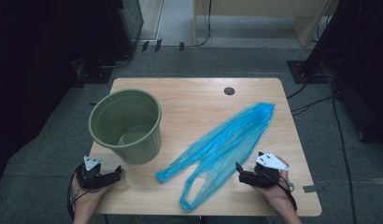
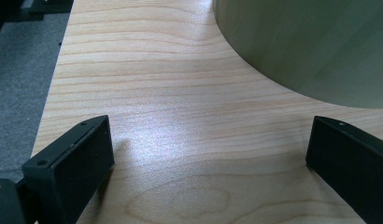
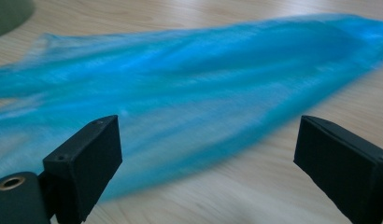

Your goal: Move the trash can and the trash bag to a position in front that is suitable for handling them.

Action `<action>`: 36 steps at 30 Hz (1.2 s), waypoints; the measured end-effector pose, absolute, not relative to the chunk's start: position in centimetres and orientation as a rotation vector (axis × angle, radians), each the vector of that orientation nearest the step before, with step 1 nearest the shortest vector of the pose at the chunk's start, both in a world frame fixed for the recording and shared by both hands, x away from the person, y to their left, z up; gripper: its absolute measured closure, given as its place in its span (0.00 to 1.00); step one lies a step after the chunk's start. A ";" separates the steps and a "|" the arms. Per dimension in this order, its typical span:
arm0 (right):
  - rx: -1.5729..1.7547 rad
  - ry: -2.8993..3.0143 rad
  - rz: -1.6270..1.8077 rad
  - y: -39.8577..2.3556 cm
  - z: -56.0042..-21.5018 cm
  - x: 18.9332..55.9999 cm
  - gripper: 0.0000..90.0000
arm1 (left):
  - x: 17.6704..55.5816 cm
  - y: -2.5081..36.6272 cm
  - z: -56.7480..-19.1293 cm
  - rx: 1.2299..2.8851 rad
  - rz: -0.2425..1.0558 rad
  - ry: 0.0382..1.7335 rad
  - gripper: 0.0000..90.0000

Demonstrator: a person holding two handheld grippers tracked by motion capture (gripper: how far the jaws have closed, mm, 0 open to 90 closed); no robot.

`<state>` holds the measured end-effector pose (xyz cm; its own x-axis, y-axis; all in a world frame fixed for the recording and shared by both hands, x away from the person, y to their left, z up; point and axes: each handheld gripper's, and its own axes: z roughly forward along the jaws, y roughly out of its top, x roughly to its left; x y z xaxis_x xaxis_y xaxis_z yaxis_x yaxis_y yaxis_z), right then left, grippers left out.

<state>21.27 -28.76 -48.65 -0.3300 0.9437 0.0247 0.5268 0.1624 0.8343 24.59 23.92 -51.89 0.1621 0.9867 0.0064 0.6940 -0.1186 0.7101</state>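
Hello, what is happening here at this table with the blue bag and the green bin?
A person sits at a wooden table with a two-jaw gripper in each hand. The right gripper is at the near side of a blue plastic bag, which lies flat on the table; its jaws are open and hold nothing. The left gripper is also open and empty, just in front of a green bin that stands upright. The bag has not been picked up yet.

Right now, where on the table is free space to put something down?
Bare wood lies between the green bin and the blue plastic bag, and along the far edge by the round hole. The near right part is crowded by the bag.
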 end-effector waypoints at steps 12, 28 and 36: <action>1.363 2.108 0.987 -22.0 -50.5 25.8 0.00 | 24.3 24.0 -51.8 1.855 0.685 1.613 0.02; 1.395 2.178 0.872 -24.2 -52.1 25.9 0.01 | 25.2 25.5 -50.6 1.590 0.709 1.718 0.64; 1.413 2.110 0.942 -26.6 -50.6 25.3 0.07 | 27.8 26.6 -48.0 1.477 0.732 1.668 0.79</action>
<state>25.27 -26.64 -50.62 -0.3886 0.9212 0.0190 0.6293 0.2503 0.7358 27.75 26.59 -47.98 -0.0255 0.9844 -0.1744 0.5379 0.1605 0.8276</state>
